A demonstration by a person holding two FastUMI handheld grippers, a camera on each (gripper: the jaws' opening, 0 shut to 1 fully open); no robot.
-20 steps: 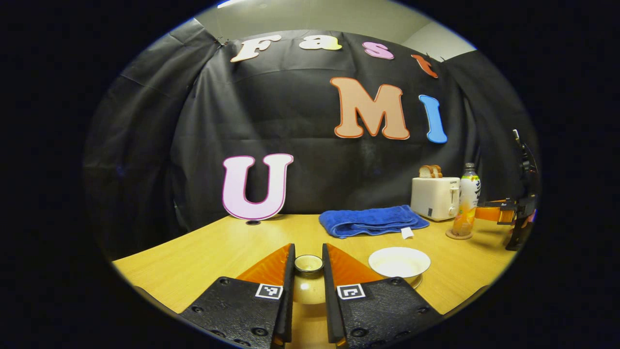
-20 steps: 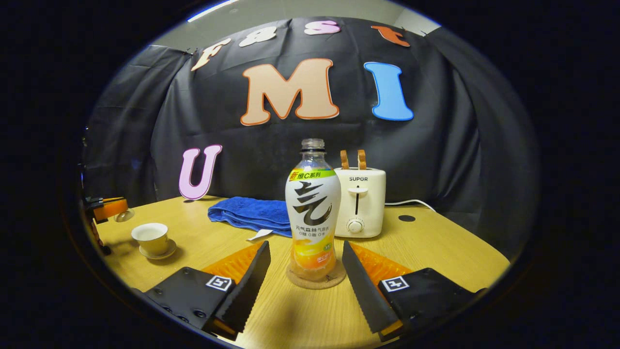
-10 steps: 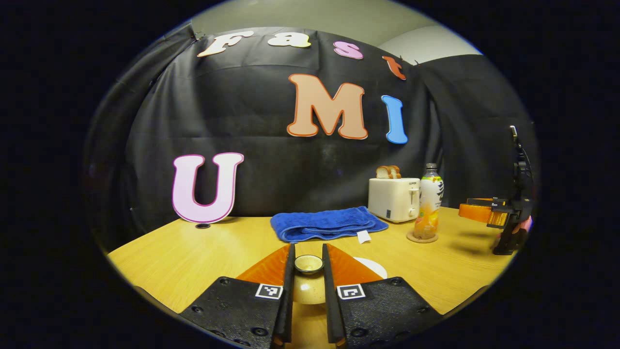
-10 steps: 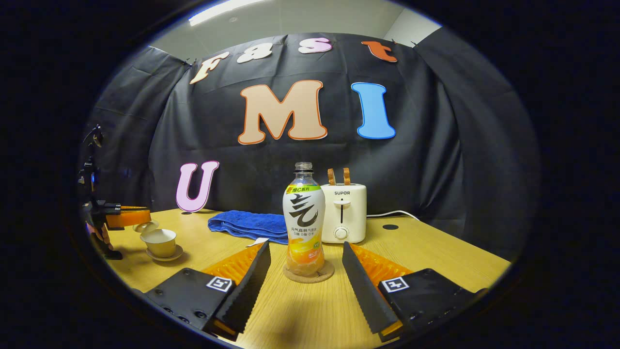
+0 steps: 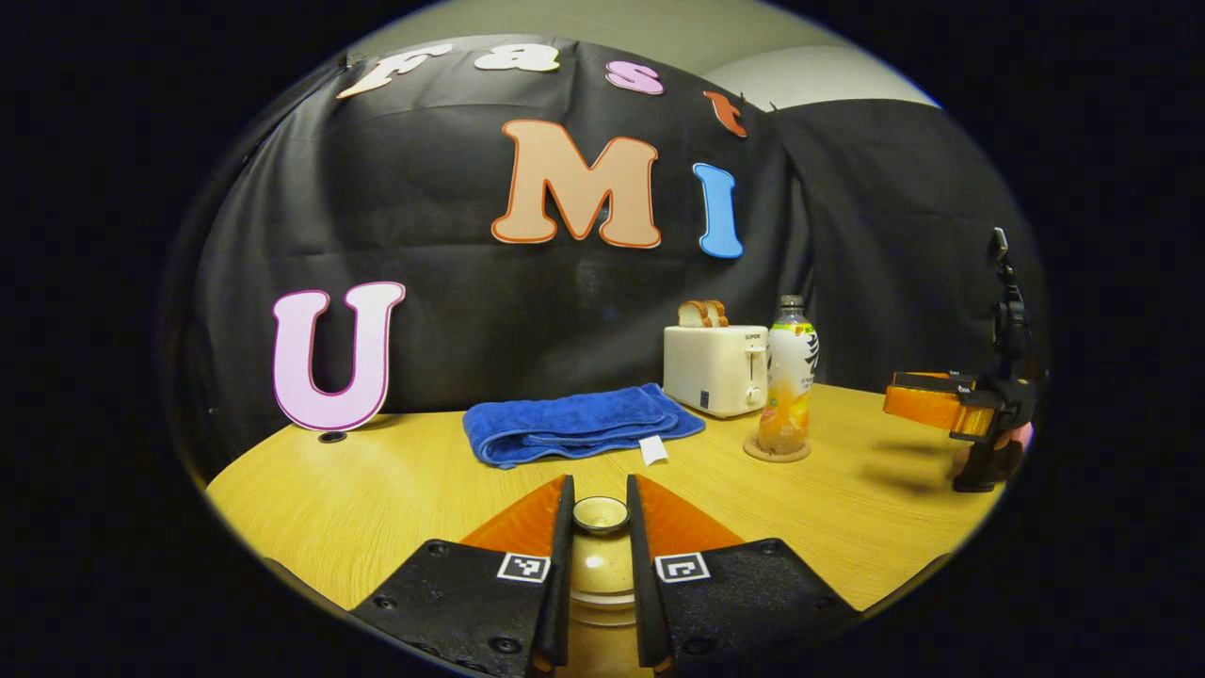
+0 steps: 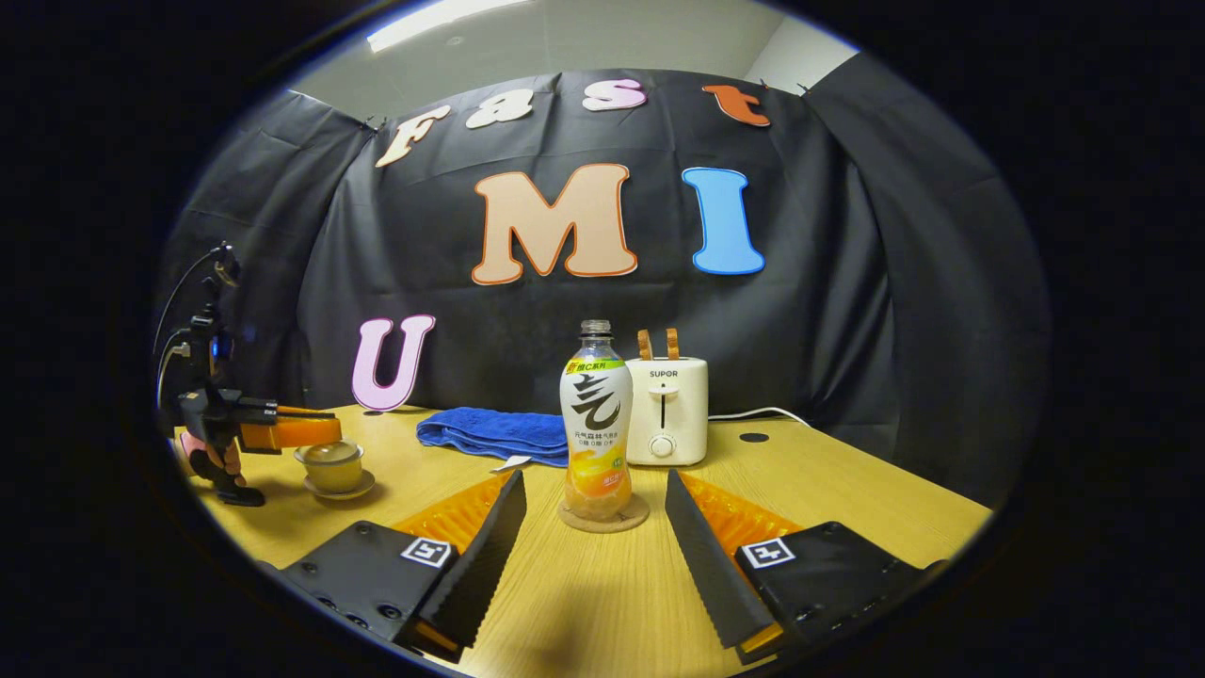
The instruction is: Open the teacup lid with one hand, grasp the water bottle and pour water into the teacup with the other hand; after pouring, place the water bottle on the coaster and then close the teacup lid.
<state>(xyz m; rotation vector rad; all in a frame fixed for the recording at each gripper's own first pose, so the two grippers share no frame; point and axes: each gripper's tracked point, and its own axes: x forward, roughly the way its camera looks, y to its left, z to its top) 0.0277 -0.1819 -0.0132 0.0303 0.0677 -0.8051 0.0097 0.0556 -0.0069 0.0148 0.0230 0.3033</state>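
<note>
Left gripper view: left tool (image 5: 599, 513) clenched on round glazed lid (image 5: 601, 514). Right gripper view: right tool (image 6: 593, 508) released, ridged pads flanking bottle (image 6: 596, 421) on coaster (image 6: 603, 518).

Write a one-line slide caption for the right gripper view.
Open right gripper faces the water bottle on its coaster, toaster and blue towel behind.

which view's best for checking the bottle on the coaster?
Right gripper view: the water bottle stands upright on the coaster, centred beyond the open right gripper. Left gripper view shows the bottle farther off to the right, beside the toaster.
</note>
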